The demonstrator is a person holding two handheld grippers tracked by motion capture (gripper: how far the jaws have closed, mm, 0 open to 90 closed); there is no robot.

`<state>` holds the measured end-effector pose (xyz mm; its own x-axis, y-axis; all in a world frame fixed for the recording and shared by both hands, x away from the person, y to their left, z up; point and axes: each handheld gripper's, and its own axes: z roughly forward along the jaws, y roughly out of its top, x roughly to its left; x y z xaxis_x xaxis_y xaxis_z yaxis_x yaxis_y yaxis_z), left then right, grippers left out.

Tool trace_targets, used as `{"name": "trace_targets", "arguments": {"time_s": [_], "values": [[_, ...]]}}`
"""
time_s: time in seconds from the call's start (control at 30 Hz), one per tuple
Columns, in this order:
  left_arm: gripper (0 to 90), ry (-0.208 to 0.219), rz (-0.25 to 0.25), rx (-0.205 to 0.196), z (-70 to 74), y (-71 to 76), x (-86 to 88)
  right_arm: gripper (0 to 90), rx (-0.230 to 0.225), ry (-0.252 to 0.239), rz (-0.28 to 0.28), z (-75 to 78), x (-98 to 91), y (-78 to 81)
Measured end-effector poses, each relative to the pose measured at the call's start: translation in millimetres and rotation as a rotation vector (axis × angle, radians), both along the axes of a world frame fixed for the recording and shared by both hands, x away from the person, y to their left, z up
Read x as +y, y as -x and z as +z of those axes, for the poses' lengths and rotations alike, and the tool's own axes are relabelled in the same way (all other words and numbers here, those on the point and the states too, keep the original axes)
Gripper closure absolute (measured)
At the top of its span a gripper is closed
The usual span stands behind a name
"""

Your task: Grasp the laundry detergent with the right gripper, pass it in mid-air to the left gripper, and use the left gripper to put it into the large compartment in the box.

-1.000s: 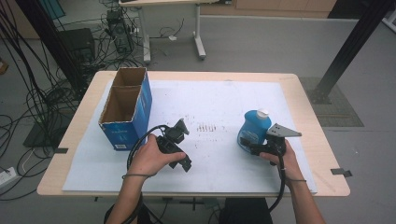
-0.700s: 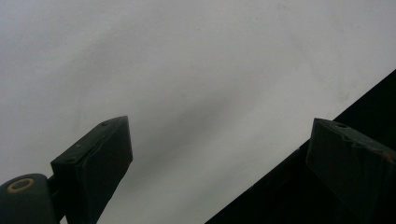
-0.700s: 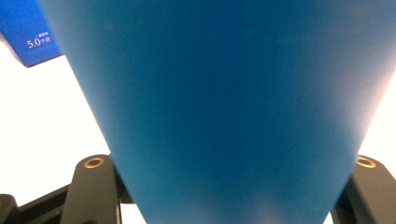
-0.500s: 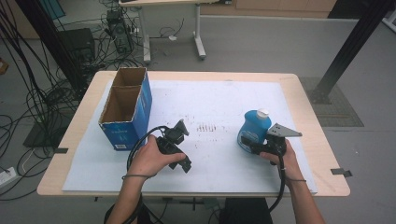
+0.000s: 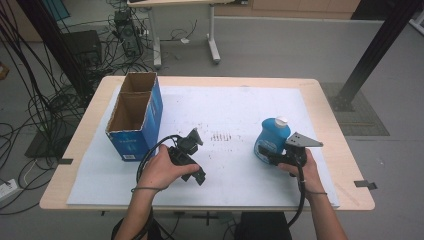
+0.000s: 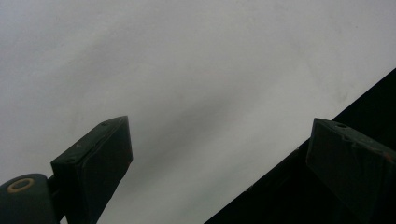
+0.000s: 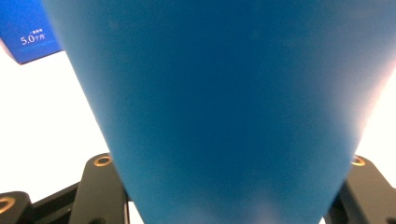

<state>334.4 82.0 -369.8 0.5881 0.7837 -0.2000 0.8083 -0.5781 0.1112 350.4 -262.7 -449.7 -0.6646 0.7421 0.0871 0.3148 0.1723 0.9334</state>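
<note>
A blue plastic bottle (image 5: 271,137) with a white cap stands on the white sheet at the right. My right gripper (image 5: 265,154) reaches it from the right; its jaws have just been closing and are now shut on the bottle's lower body. In the right gripper view the bottle (image 7: 224,93) sits between the two black jaws of the right gripper (image 7: 229,191). My left gripper (image 5: 199,176) is held low over the sheet at centre left. Its jaws stand wide apart in the left gripper view, where the left gripper (image 6: 219,158) has nothing between them.
An open blue cardboard box (image 5: 135,117) stands at the left of the white sheet (image 5: 225,105); a corner of the box (image 7: 28,32) shows behind the bottle. The wooden table edge (image 5: 345,165) lies just right of my right hand. Cables and desk legs sit on the floor beyond.
</note>
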Motion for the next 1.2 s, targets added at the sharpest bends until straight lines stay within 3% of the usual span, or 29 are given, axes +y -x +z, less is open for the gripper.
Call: {"name": "trace_targets", "arguments": {"time_s": [1.2], "values": [[7.4,0.000,0.002,0.000,0.1,0.1,-1.6,39.7,-0.012,-0.009,0.005,-1.6,-1.0,-0.2]]}}
